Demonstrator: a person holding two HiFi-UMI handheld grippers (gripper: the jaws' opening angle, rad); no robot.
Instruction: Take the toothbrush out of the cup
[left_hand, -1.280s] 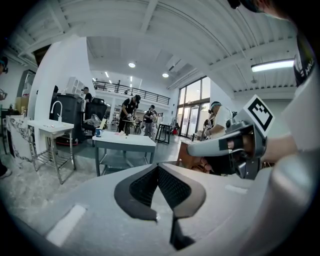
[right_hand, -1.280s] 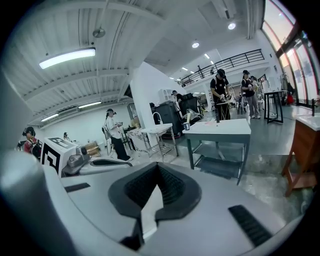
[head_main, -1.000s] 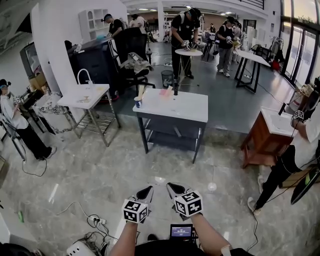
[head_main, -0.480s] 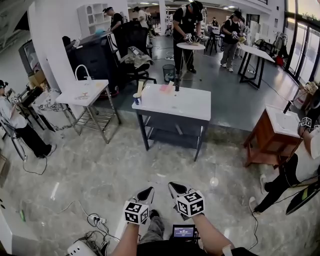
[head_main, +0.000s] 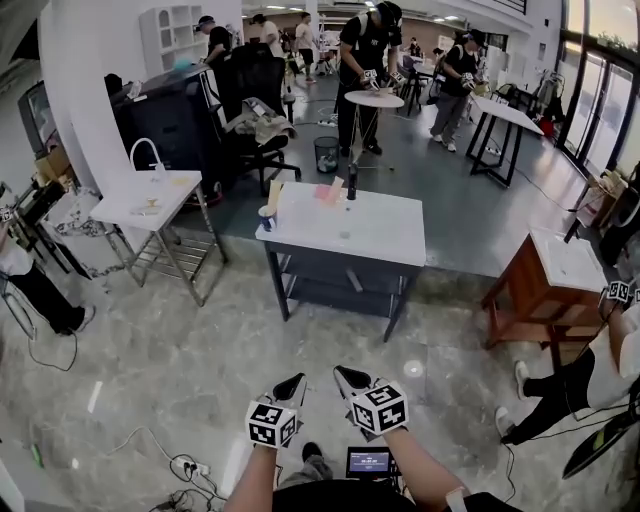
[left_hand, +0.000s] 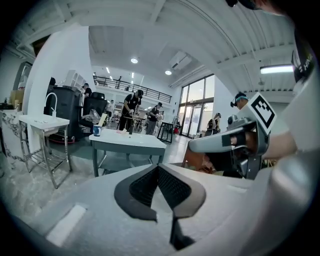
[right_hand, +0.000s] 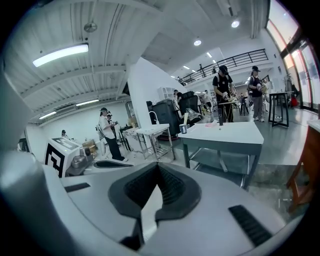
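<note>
A small cup (head_main: 265, 218) with a long pale toothbrush (head_main: 272, 196) standing in it sits at the left end of a white table (head_main: 385, 228), some way ahead across the floor. My left gripper (head_main: 297, 381) and right gripper (head_main: 341, 375) are held side by side low in the head view, far short of the table, both shut with nothing between the jaws. In the left gripper view, the cup (left_hand: 96, 131) shows small beyond the closed left gripper (left_hand: 158, 168). The right gripper view has the cup (right_hand: 183, 128) on the table's left corner, past the closed right gripper (right_hand: 157, 165).
A dark bottle (head_main: 352, 182) and a pink item (head_main: 328, 190) also stand on the table. A white sink stand (head_main: 140, 200) is to the left and a brown cabinet (head_main: 545, 280) to the right. A person (head_main: 590, 365) stands at right; cables (head_main: 185, 465) lie on the floor.
The table with the cup has come closer and sits lower in the head view. Both grippers moved forward with me, still shut and side by side.
</note>
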